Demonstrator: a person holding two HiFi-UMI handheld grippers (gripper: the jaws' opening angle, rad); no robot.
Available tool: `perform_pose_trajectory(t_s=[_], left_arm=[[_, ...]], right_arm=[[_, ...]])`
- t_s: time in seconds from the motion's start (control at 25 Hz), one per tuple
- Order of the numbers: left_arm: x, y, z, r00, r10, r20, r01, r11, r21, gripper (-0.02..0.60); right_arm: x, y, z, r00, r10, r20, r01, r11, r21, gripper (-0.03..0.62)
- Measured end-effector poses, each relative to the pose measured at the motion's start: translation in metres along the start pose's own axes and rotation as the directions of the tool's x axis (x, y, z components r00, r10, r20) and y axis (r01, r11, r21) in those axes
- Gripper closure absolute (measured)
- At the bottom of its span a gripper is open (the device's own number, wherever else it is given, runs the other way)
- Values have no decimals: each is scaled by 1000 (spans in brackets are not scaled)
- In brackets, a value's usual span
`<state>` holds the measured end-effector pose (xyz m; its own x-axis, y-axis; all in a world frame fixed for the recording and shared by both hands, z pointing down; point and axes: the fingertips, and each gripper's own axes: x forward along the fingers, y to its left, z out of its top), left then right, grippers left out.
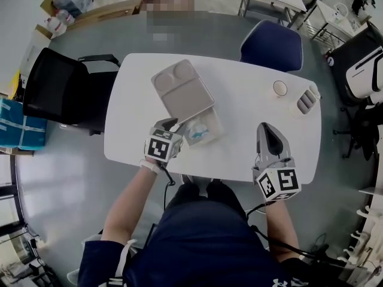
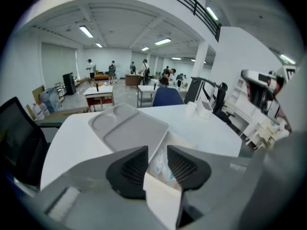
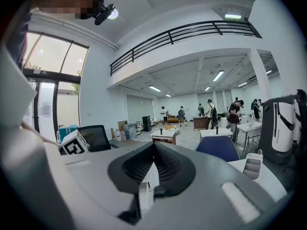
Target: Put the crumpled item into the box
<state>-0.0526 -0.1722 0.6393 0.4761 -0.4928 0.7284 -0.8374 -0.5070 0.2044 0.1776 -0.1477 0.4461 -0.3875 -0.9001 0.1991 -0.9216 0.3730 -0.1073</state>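
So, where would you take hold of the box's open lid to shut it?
Probably its free far edge, coming from behind with the left gripper, whose jaws stand open nearby: the lid leans back from the box, joined to it along the near edge.

White table (image 1: 251,118), grey lid (image 1: 182,91), navy chair (image 1: 272,45)

The left gripper (image 1: 170,125), at the end of the left forearm (image 1: 128,203), tilts downward and away from the body, its jaws standing apart. The right gripper (image 1: 267,128) points ahead, near level, jaws closed together. The two grippers are well apart.
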Motion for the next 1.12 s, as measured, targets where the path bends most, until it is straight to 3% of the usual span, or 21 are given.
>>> perform_pose_trajectory(t_s=[0.2,0.32,0.48,0.8,1.12], left_arm=[[-66,26,45,982,39,184,-15,992,-128,448],[-106,35,69,952,99,291,-59,988,-142,450],[-155,36,101,888,159,431,-119,986,-119,468],[-235,9,149,776,156,611,-147,987,-66,480],[-300,-15,188,617,145,773,-212,977,-14,497]], right_arm=[[16,14,19,998,49,32,-49,999,-14,591],[25,23,30,996,79,50,-77,996,-32,591],[34,34,48,990,112,85,-108,993,-56,591],[35,59,87,971,163,175,-148,984,-94,591],[26,70,138,932,180,315,-137,978,-155,591]])
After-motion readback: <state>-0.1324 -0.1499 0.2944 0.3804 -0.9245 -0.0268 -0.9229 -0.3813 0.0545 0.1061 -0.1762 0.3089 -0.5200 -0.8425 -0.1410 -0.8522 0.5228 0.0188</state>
